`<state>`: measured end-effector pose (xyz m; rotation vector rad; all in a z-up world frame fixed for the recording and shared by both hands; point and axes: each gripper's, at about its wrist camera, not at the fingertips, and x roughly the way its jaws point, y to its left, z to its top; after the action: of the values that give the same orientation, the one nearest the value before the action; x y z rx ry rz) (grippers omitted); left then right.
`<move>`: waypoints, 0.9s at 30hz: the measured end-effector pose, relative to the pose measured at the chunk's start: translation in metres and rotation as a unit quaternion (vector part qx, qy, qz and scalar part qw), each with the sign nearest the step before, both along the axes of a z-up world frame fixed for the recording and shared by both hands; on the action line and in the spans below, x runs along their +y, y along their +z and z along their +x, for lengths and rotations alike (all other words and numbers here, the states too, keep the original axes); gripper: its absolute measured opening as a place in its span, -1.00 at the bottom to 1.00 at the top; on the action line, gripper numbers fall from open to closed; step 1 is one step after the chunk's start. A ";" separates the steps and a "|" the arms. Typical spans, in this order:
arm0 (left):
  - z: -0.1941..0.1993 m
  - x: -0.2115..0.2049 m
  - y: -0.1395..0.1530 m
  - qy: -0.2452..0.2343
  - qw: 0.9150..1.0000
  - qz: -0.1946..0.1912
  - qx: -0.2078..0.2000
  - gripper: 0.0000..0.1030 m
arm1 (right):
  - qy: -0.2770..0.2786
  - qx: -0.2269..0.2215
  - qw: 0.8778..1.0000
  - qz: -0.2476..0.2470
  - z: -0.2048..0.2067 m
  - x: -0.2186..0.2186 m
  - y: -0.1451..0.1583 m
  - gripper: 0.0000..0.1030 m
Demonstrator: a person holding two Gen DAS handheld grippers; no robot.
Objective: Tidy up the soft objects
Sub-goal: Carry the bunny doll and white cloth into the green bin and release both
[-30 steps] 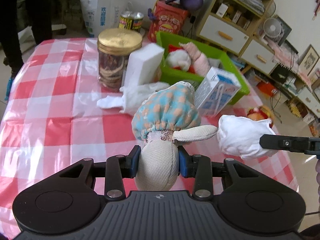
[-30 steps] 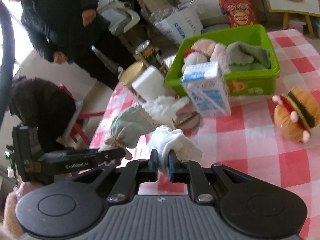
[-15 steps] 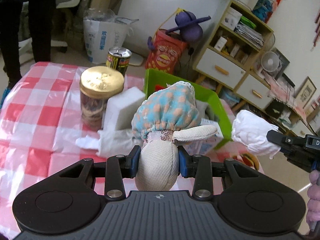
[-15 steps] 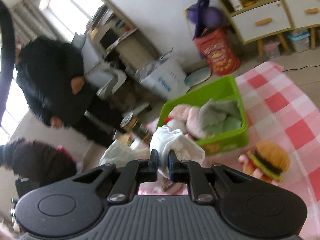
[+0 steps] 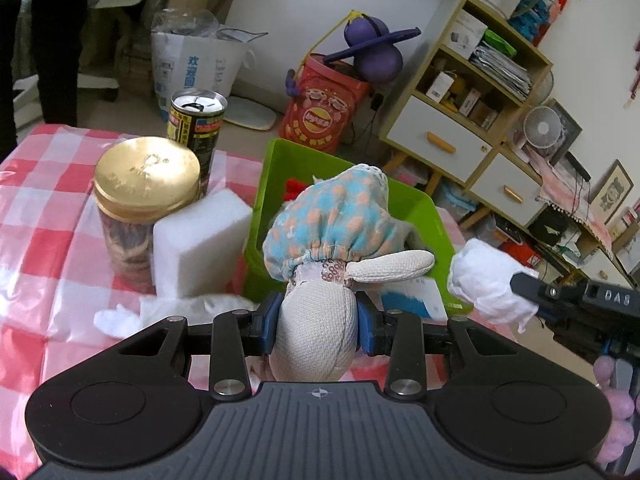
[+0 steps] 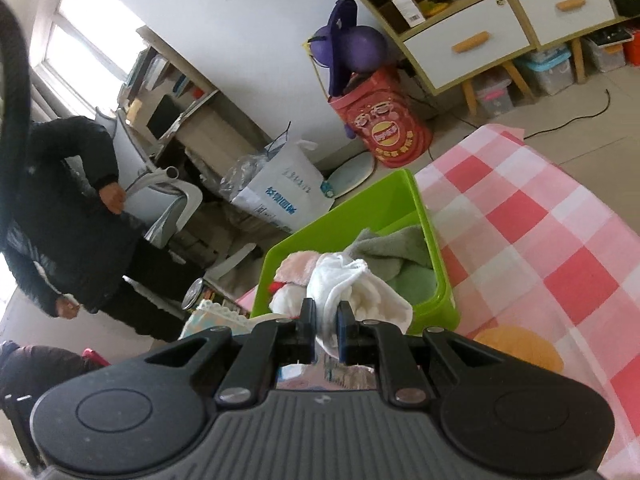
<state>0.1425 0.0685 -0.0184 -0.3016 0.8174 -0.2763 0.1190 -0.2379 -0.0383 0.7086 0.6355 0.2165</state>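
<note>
While both my hands are raised over the tabletop, things run like this from left to right:

Jar: a gold-lidded jar stands far left on the red-and-white check cloth, with a dark drink can just behind it.
Foam block: a white foam block leans beside the jar, touching it, and a white rag lies crumpled at its foot.
Left tool: my left tool pinches the cream body of a cloth doll; its blue-and-orange spotted bonnet stands up in front of the green bin, off the cloth.
Green bin: the green bin sits behind the doll and already holds pink, white and green soft pieces.
Carton: a blue-and-white carton shows only partly, low between doll and bin.
Right tool: my right tool is pressed together on a bunched white cloth, held in the air near the bin's front rim; in the left view it hangs to the right of the doll, apart from it.
Orange plush: an orange plush, mostly hidden by my tool, lies on the cloth right of the bin.
</note>
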 end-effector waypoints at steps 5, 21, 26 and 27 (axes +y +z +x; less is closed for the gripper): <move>0.028 -0.009 -0.001 -0.014 1.000 0.008 0.008 -0.24 | -0.013 0.008 1.000 0.001 0.017 -0.002 -0.004 -1.00; 0.109 -0.061 -0.022 -0.074 0.994 0.064 0.039 -0.24 | -0.021 0.030 0.999 -0.024 0.058 0.002 -0.026 -1.00; 0.117 -0.075 -0.035 -0.083 0.992 0.082 0.046 -0.23 | -0.019 0.043 0.998 -0.038 0.062 0.007 -0.036 -1.00; 0.116 -0.076 -0.035 -0.083 0.992 0.083 0.044 -0.22 | -0.016 0.045 0.998 -0.043 0.062 0.008 -0.037 -1.00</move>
<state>0.2586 -0.0070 -0.0533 -0.0899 0.9485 -0.3505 0.1813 -0.2300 -0.0752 0.6471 0.7152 0.1277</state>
